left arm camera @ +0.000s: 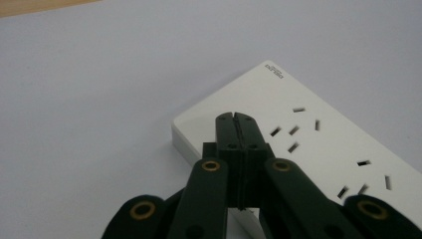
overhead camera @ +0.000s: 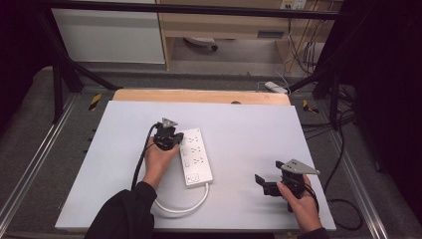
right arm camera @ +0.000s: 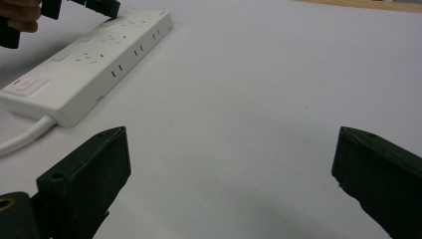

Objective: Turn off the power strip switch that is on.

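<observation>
High view: white plastic power strip lies mid-table on the pale grey sheet.
Left gripper view: left gripper, jaws pressed together, empty, over the strip's end; a push could skid it.
Right gripper view: right gripper spread wide, empty, well apart.

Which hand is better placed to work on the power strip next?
Left. The left gripper, jaws shut, is right over the power strip at its far end. The right gripper stands open on bare table, well off to the side.
</observation>
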Demonstrator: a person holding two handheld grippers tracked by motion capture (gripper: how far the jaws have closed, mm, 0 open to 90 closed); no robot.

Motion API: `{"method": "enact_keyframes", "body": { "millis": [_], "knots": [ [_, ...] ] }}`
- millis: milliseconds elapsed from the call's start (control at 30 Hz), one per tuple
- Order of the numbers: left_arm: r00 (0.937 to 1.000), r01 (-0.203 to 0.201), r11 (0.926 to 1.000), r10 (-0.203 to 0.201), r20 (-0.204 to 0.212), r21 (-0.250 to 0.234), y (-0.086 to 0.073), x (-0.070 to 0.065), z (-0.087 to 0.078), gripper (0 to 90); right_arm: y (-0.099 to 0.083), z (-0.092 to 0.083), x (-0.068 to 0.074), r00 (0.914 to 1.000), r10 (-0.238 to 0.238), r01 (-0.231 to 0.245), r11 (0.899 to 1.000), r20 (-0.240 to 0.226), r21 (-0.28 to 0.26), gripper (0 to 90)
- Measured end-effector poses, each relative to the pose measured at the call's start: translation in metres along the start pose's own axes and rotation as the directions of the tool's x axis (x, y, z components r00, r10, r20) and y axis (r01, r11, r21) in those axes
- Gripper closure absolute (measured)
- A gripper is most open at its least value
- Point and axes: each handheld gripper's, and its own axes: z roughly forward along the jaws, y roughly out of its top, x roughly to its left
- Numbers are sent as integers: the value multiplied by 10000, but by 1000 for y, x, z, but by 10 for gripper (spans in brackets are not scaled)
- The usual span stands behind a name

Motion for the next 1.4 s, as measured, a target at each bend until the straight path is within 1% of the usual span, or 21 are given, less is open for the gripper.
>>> {"method": "enact_keyframes", "body": {
  "millis": [167,333,433,533,600,700,800,900,1000,1033,1133,1233,1300,1333,1367,1400],
  "knots": [
    [10000,-21,10000,22,42,-74,0,0,1,900,0,0,0,10000,-31,31,10000,0,-6,24],
    [9999,23,10000,-22,159,-88,0,-3,1,900,0,0,0,10000,-46,46,10000,2,4,24],
    [9999,6,10000,-5,141,-80,0,-4,2,900,1,-1,1,10000,-73,73,10000,-5,-29,24],
    [9998,-121,9999,122,134,-56,1,-3,2,900,1,-1,1,10000,-74,74,10000,1,-27,24],
    [9998,-135,9998,137,159,-118,2,-2,1,900,1,-1,1,10000,-81,81,10000,15,-44,24],
    [9997,-136,9994,142,203,-321,2,-3,0,900,1,-1,1,9999,-118,118,9999,-1,-58,24],
    [9994,-177,9967,199,280,-789,4,-5,-1,900,1,-1,1,9999,-106,106,9999,3,-45,24],
    [9990,-236,9910,285,357,-1315,7,-6,-4,900,1,-2,0,10000,-89,90,9999,21,-59,24],
    [9982,-322,9836,406,435,-1777,10,-6,-7,900,1,-2,0,10000,-91,91,9999,21,-68,24],
    [9982,-355,9808,441,409,-1917,11,-7,-8,886,1,-2,0,10000,-41,41,10000,14,-69,23],
    [9971,-643,9756,712,254,-2099,16,-9,-9,720,0,1,-1,10000,39,-39,10000,12,2,24],
    [9970,-670,9702,743,225,-2330,22,-12,-12,573,0,1,-1,10000,88,-88,10000,0,-21,24],
    [9982,-501,9705,561,190,-2359,25,-13,-14,468,0,1,-2,10000,65,-65,10000,21,-27,24],
    [9984,-491,9723,544,171,-2284,26,-14,-15,416,1,1,-2,10000,24,-24,10000,29,-34,24],
    [9982,-516,9723,572,182,-2281,27,-15,-16,371,1,1,-1,10000,-13,13,10000,40,-46,24],
    [9979,-522,9711,598,259,-2327,27,-16,-17,345,2,1,-1,10000,-70,70,9999,19,-78,24]
  ]
}}
